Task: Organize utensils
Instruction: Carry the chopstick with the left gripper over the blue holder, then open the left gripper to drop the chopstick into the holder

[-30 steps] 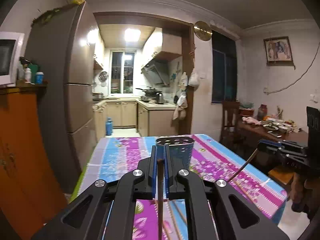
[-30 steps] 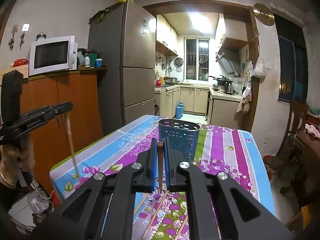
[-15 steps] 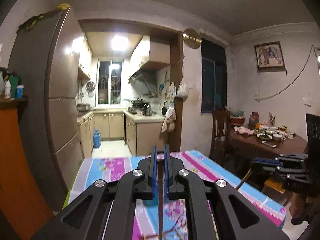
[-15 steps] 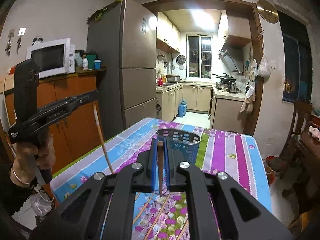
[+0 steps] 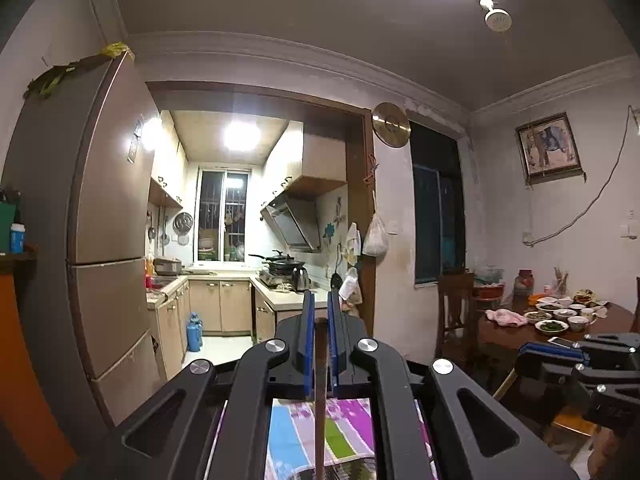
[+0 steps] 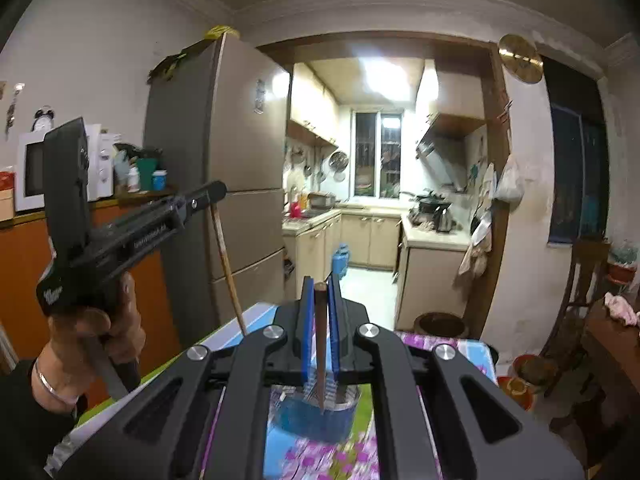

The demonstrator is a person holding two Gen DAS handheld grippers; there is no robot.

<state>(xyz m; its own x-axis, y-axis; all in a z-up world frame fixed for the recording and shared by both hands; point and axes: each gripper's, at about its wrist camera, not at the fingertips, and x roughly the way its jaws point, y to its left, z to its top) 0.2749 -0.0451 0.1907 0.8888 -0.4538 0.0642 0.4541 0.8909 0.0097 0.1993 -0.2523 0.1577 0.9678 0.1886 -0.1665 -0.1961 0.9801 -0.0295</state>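
A: Left gripper [image 5: 319, 344] clamps a thin brown wooden chopstick [image 5: 319, 400]; only striped tablecloth [image 5: 348, 432] below.

B: Right gripper [image 6: 319, 328] pinches a dark tapered chopstick [image 6: 320, 344] above the blue perforated plastic holder [image 6: 316, 416].

One brown chopstick [image 5: 319, 408] hangs upright above the striped table [image 5: 296, 436]; another [image 6: 320, 360] points down over the blue perforated holder [image 6: 316, 416].

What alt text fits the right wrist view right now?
The right claw is shut on a dark chopstick hanging point-down above the blue utensil holder on the floral tablecloth. At left, the left claw holds another chopstick.
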